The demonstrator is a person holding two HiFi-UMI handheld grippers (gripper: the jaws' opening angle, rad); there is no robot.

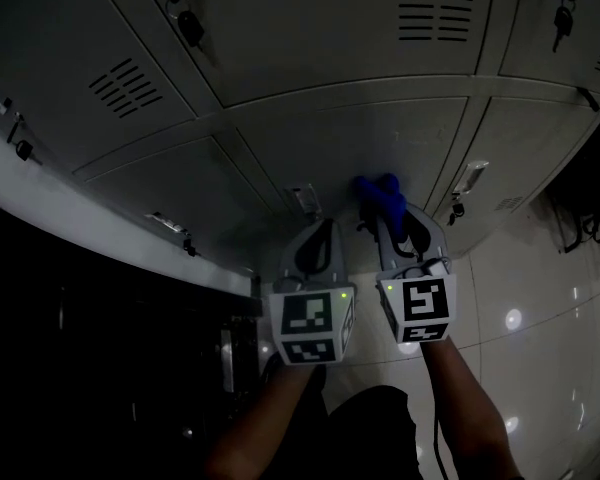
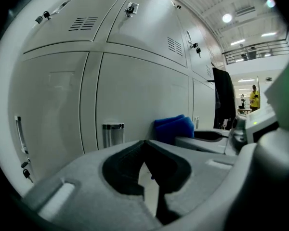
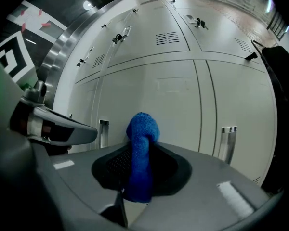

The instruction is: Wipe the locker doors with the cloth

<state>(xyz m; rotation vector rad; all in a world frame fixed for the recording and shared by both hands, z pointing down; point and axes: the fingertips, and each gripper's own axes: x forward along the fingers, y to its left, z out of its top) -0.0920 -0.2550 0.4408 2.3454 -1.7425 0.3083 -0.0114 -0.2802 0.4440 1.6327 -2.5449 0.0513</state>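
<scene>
Now your right gripper (image 3: 135, 150) has its fingers clamped on the blue cloth (image 3: 142, 129), close to the locker doors (image 1: 310, 148); your left gripper (image 2: 145, 143) has its fingers together, empty.

Dim head view, brighter fisheye gripper views.
Lamp glare dots the glossy tiled floor (image 1: 513, 318); picture edges bend and darken.

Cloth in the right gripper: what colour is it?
Solid blue. The cloth shows best in the right gripper view.
</scene>
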